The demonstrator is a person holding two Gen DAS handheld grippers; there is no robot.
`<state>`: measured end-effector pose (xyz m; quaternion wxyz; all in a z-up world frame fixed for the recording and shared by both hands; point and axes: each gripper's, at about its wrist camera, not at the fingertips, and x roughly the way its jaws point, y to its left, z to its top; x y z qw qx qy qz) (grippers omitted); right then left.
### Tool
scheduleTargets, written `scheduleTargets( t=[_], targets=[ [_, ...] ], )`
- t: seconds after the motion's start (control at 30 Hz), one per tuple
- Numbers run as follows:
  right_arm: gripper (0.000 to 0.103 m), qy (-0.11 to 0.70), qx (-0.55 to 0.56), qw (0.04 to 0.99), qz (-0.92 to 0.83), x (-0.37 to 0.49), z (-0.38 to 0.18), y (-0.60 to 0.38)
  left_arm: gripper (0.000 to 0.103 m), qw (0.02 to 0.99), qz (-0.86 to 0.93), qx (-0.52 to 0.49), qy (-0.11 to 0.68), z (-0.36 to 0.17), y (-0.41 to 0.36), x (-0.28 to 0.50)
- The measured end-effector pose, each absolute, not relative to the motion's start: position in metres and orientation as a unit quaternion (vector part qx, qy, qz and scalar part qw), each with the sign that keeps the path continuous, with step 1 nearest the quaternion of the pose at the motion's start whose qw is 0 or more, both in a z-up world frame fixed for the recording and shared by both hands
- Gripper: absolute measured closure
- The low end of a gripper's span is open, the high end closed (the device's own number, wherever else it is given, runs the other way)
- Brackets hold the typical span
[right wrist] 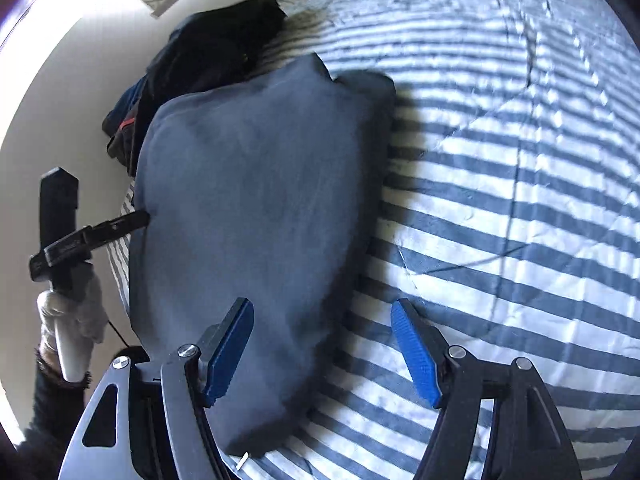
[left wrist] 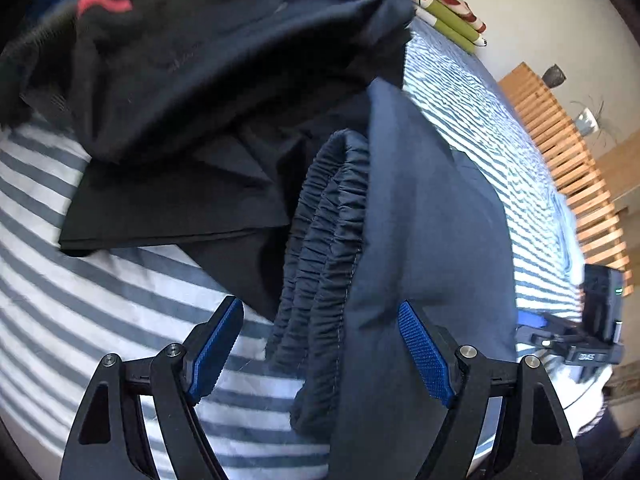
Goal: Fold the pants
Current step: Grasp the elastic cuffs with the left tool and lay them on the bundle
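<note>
The navy pants (left wrist: 424, 208) lie folded into a thick bundle on the striped bed cover, their gathered elastic waistband (left wrist: 324, 256) facing my left gripper (left wrist: 320, 312). That gripper is open, its blue pads on either side of the waistband edge, gripping nothing. In the right wrist view the same folded pants (right wrist: 256, 216) form a smooth dark blue block. My right gripper (right wrist: 322, 312) stands open over the bundle's near right edge and the cover. The left gripper's body (right wrist: 64, 248) shows at the far left, held by a white-gloved hand (right wrist: 76, 316).
A heap of dark clothes (left wrist: 192, 80) with a red mark lies beyond the pants, also seen as the dark clothes heap (right wrist: 216, 52). The striped bed cover (right wrist: 520, 240) spreads to the right. A wooden slatted headboard (left wrist: 568, 168) and a pillow (left wrist: 448, 12) stand behind. The right gripper's body (left wrist: 592, 320) is at the edge.
</note>
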<state>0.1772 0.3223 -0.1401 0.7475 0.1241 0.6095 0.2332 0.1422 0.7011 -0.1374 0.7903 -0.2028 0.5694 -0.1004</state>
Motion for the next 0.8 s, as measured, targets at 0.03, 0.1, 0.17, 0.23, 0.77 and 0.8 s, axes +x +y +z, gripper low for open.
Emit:
scheduleTargets(
  t=[0.03, 0.1, 0.17, 0.23, 0.77, 0.8],
  targets=[
    [0.034, 0.61, 0.139, 0.744, 0.235, 0.18, -0.142, 0.319, 0.02, 0.782, -0.112, -0.213, 0.575, -0.142, 0.703, 0.146],
    [0.034, 0.612, 0.162, 0.736, 0.241, 0.188, -0.144, 0.318, 0.02, 0.776, -0.127, -0.214, 0.58, -0.146, 0.702, 0.151],
    [0.034, 0.614, 0.183, 0.728, 0.246, 0.189, -0.147, 0.315, 0.019, 0.769, -0.135, -0.216, 0.586, -0.151, 0.7, 0.16],
    [0.034, 0.615, 0.195, 0.721, 0.252, 0.19, -0.146, 0.307, 0.019, 0.768, -0.143, -0.206, 0.59, -0.151, 0.696, 0.171],
    [0.032, 0.612, 0.214, 0.701, 0.296, 0.201, -0.143, 0.323, 0.036, 0.762, -0.183, -0.236, 0.575, -0.143, 0.718, 0.159],
    [0.032, 0.613, 0.211, 0.7, 0.3, 0.2, -0.143, 0.321, 0.034, 0.761, -0.181, -0.247, 0.571, -0.141, 0.725, 0.157]
  ],
)
